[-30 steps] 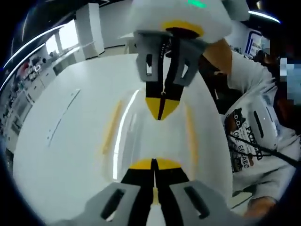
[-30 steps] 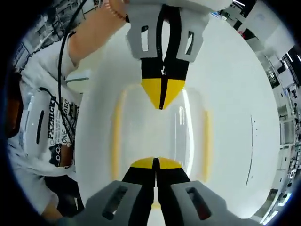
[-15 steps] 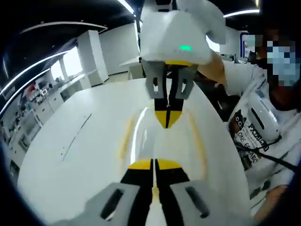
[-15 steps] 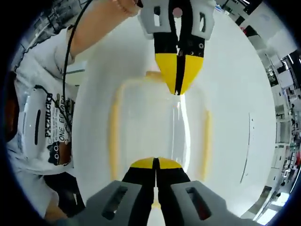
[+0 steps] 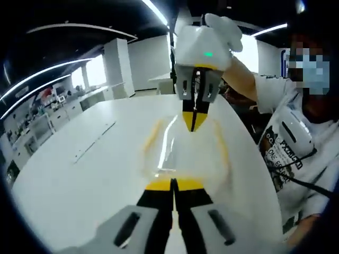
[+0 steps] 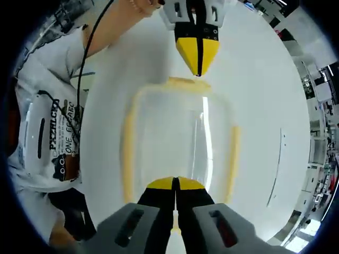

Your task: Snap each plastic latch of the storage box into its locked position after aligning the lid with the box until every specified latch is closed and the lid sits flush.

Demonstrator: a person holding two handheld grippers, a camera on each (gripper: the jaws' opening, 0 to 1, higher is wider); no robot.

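A clear plastic storage box with a transparent lid and yellow latches [image 6: 177, 143] sits on the broad white table [image 6: 254, 95], between the two grippers, which face one another across it; in the right gripper view the box's long axis runs straight ahead from the right gripper [image 6: 175, 186] toward the left gripper [image 6: 196, 55], with one yellow side latch [image 6: 127, 143] down each long flank and a yellow end latch [image 6: 186, 81] at the far short end. The right gripper's fingers are pressed together, their yellow tips over the near short end; the left gripper's fingers are likewise closed to a point, hanging just beyond and above the far end latch, apparently not touching it. In the left gripper view the same layout reads in reverse; the left gripper [image 5: 172, 186] sits low at its own end and the right gripper [image 5: 194, 115] hovers over the opposite end. By my judgement each gripper is nearest its own end latch; a downward press there looks the likely move, though whether those latches are already shut I cannot tell.
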